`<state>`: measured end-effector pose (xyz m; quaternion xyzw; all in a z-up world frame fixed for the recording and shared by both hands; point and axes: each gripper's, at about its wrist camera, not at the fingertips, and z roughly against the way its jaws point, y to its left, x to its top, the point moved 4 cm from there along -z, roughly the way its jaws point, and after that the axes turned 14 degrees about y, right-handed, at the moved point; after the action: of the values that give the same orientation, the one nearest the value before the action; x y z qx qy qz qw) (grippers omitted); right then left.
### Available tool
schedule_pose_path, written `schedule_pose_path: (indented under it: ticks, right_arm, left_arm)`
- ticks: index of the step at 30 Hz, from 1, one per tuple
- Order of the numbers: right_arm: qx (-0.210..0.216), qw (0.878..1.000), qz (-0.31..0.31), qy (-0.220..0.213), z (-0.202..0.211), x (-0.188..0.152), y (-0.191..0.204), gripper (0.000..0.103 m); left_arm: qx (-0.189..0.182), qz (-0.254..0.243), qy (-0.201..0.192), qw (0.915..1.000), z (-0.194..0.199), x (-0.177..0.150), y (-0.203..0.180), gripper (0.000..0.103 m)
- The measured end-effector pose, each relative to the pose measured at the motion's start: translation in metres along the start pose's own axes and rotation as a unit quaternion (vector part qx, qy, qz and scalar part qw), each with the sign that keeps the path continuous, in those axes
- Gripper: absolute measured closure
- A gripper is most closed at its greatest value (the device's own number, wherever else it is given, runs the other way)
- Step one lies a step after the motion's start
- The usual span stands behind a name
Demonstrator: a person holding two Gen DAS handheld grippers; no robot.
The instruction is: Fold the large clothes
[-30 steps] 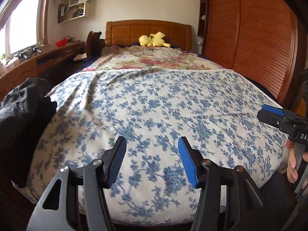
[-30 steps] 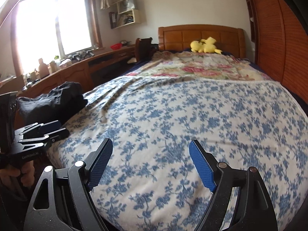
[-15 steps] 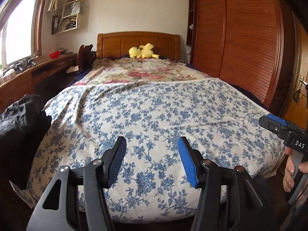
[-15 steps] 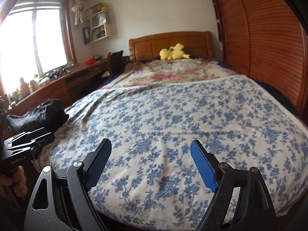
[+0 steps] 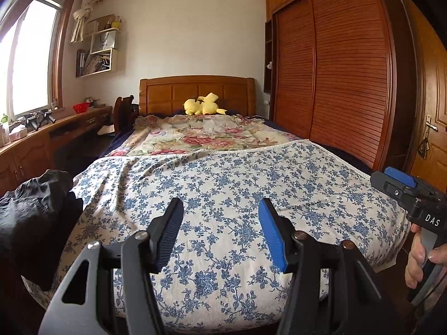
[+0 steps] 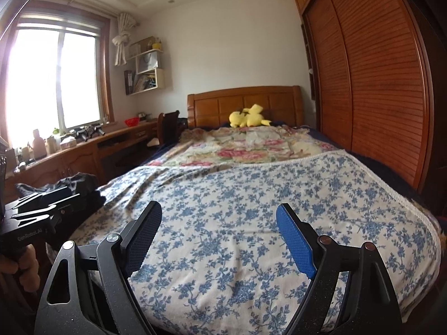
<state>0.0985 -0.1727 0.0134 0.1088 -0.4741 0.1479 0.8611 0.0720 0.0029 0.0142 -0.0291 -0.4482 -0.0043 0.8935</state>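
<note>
A crumpled black garment (image 5: 36, 212) lies at the left edge of the bed, on the blue-flowered sheet (image 5: 223, 184); the right wrist view shows the garment (image 6: 83, 185) too. My left gripper (image 5: 220, 203) hovers open above the sheet at the foot of the bed, nothing between its fingers. To the right of it, my right gripper (image 6: 219, 208) is held wide open over the sheet (image 6: 251, 209), also empty. Each gripper shows at the edge of the other's view: the right gripper (image 5: 391, 182) in a hand, the left gripper (image 6: 47, 203) just in front of the garment.
A floral quilt (image 5: 201, 134) and a yellow plush toy (image 5: 202, 106) lie toward the wooden headboard. A slatted wardrobe (image 5: 335, 83) lines the right side. A long wooden desk (image 6: 83, 153) with small items runs under the window on the left, with a chair (image 6: 167, 125) by the bed.
Both grippers have risen and drawn back from the bed and tipped upward, so the bed sits lower in both views and the ceiling shows. Both stay open and empty.
</note>
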Motion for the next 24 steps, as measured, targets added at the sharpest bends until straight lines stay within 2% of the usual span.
schedule_pose_path:
  ticks: [24]
  right_arm:
    - [0.002,1.000,-0.001,0.007,-0.0078,-0.0059,-0.0002,0.017]
  left_arm:
    - [0.001,0.013,0.000,0.9999,0.0017,-0.0059,0.0057,0.048]
